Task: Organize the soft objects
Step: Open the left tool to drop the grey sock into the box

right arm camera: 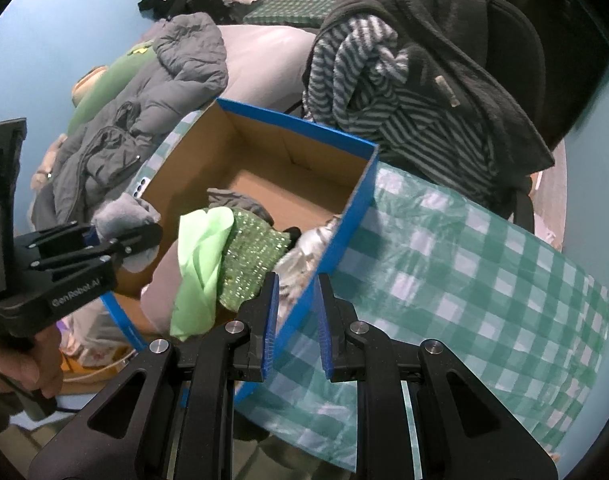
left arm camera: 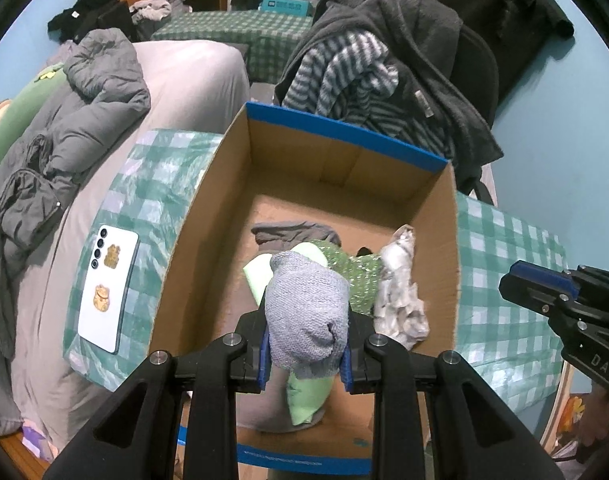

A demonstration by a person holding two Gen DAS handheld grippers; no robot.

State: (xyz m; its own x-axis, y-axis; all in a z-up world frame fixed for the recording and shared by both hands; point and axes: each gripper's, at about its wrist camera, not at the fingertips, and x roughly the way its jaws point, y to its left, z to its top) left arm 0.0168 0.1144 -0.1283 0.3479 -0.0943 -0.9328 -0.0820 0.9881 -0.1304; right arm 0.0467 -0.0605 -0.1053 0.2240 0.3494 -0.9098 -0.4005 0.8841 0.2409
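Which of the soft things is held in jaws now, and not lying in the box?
The grey knit sock. The left gripper has it clamped above the box; the green cloth, sequin piece and white bundle lie inside.

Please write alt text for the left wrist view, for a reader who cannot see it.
The left gripper is shut on a grey knitted sock, held above an open cardboard box containing green and grey fabrics. A white phone lies on the checked tablecloth beside the box.
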